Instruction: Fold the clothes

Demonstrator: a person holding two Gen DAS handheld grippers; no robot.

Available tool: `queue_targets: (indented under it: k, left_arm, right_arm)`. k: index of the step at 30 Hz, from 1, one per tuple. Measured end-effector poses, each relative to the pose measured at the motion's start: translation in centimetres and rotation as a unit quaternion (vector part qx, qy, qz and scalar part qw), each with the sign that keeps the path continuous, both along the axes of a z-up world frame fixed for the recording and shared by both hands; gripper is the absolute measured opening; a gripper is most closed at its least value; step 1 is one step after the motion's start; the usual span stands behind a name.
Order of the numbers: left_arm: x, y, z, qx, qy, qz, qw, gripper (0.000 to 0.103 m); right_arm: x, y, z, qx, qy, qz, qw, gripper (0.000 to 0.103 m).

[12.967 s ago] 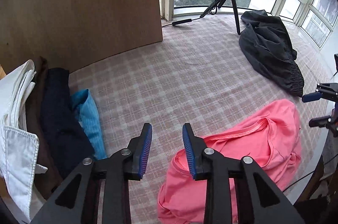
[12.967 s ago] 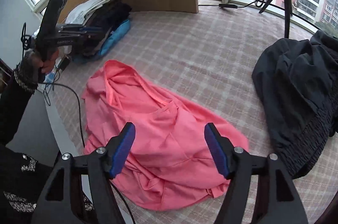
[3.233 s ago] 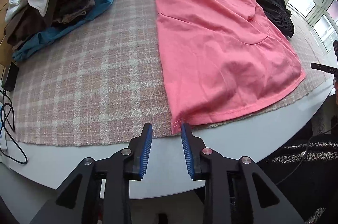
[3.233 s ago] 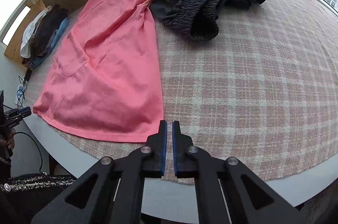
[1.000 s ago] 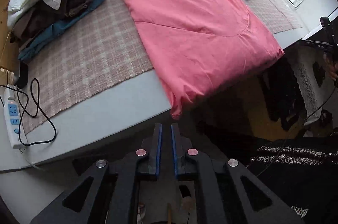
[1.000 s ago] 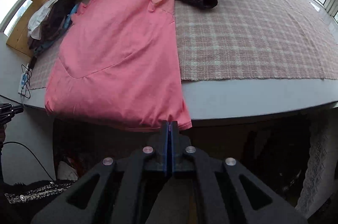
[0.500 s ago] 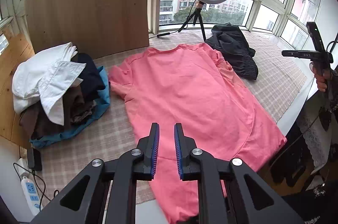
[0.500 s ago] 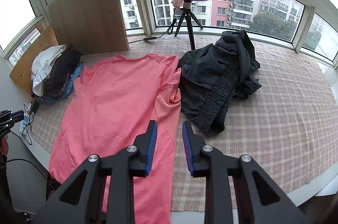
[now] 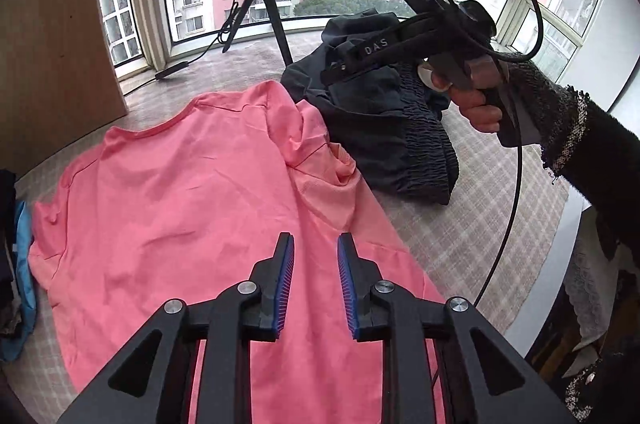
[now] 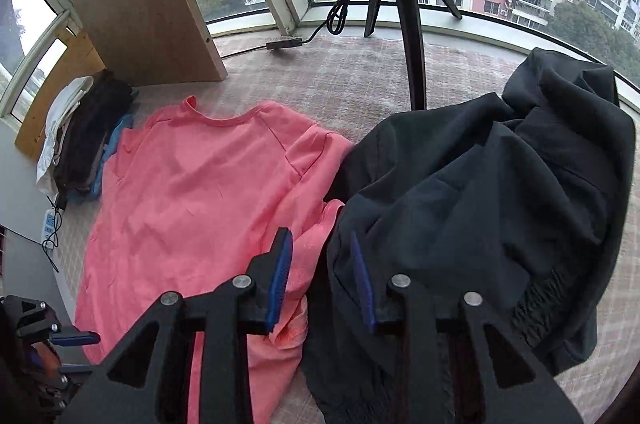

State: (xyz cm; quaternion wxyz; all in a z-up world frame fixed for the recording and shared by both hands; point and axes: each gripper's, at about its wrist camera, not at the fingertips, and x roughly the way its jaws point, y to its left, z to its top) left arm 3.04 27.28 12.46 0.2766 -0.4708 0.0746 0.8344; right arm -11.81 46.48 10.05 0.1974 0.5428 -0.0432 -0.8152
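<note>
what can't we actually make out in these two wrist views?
- Bottom hem of the pink short-sleeved shirt: left view, hidden behind the left tongs; cut off at the frame bottom in the right view.
- Shirt's right sleeve: right view, bunched against the crumpled black garment, its edge hidden.
- Stack of folded clothes: small in the right view, cropped in the left.
- Right tongs' tips: not visible in the left view.

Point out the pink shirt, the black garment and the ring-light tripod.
pink shirt (image 9: 192, 200), left wrist view, middle of its back panel.
black garment (image 10: 480, 192), right wrist view, its broad upper fabric.
ring-light tripod (image 10: 412, 36), right wrist view, front leg.
</note>
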Motion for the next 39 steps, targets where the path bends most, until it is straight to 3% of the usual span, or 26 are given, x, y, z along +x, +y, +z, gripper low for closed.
queue_targets:
  k: [5,13,15,17,20,23,26,31,35,38,39]
  left_arm:
    - [-3.5,3.6,-3.0,0.008,-0.03,0.009,0.9995,0.023]
    - [-2.8,2.0,-6.8,0.02,-0.093,0.06,0.9936,0.023]
    - [-2.3,1.2,-6.8,0.026,-0.1,0.073,0.992,0.023]
    - [-1.7,0.4,-6.9,0.031,-0.105,0.085,0.9904,0.024]
    - [-1.6,-0.5,-7.1,0.029,-0.104,0.098,0.9892,0.028]
    - [-1.8,-1.2,-8.1,0.032,-0.119,0.112,0.986,0.028]
    - [-1.8,-1.3,-8.6,0.041,-0.128,0.111,0.9846,0.028]
    - [-1.6,-0.2,-7.8,0.054,-0.12,0.097,0.9865,0.028]
    - [-1.5,1.3,-6.9,0.048,-0.105,0.08,0.9902,0.028]
    - [-0.9,1.4,-6.5,0.043,-0.097,0.074,0.9916,0.029]
    - [-0.8,1.2,-6.6,0.041,-0.098,0.077,0.9914,0.03]
  right_arm:
    - [-3.3,-1.2,-2.9,-0.005,-0.016,0.076,0.997,0.031]
    - [-4.0,-2.1,-6.4,0.009,-0.038,0.165,0.985,0.033]
    - [-3.8,-1.4,-6.2,-0.017,-0.036,0.167,0.985,0.025]
    - [-3.4,-0.3,-5.6,-0.057,-0.032,0.16,0.985,0.003]
    - [-2.5,1.3,-3.9,-0.109,-0.016,0.144,0.983,0.002]
    - [-1.3,2.0,-1.7,-0.103,0.021,0.121,0.987,0.001]
    - [0.1,3.4,1.0,-0.109,0.051,0.116,0.986,0.001]
    - [-1.0,1.9,-0.4,-0.062,0.008,0.149,0.987,0.009]
    - [-2.9,-0.9,-3.6,-0.015,-0.018,0.163,0.986,0.031]
    - [-4.1,-1.8,-5.4,0.001,-0.029,0.168,0.985,0.03]
    - [-4.1,-1.9,-5.7,-0.005,-0.035,0.173,0.984,0.021]
